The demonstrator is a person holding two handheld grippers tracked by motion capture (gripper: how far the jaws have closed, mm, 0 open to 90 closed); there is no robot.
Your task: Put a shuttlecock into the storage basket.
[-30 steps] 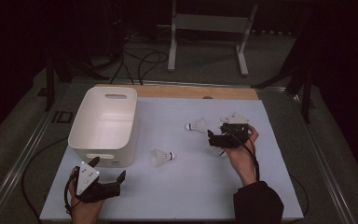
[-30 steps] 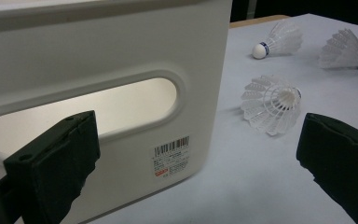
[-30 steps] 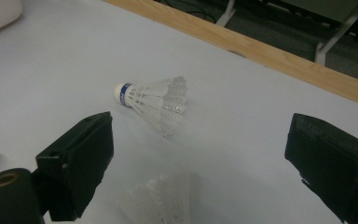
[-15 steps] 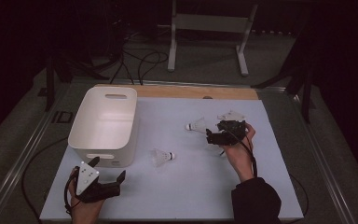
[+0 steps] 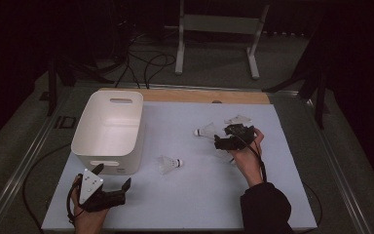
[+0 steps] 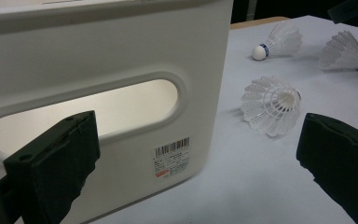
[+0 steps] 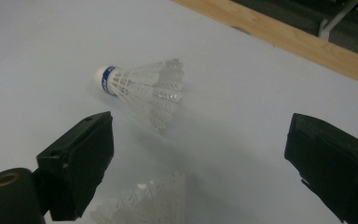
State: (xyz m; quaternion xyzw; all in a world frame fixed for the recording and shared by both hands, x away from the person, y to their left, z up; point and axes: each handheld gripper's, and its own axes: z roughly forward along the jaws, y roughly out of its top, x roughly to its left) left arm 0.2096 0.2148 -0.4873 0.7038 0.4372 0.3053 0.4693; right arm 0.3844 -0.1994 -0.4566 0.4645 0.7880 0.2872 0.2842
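Several white shuttlecocks lie on the pale table. One rests near the white bin; the left gripper view shows it beyond the bin's corner. My left gripper sits at the table's near left, open and empty, facing the bin's handle wall. My right gripper hovers at mid right, open, its jaws pointing at a blue-banded shuttlecock that is also in the high view. Another shuttlecock lies just below the right jaws, and a third lies farther back.
The bin stands at the left, its handle slot facing my left gripper. A wooden strip edges the table's far side. Cables and a metal stand are on the floor beyond. Two more shuttlecocks show far off.
My right gripper has crept a little to the left and farther from the person, toward the blue-banded shuttlecock. The left gripper and the shuttlecocks have stayed put.
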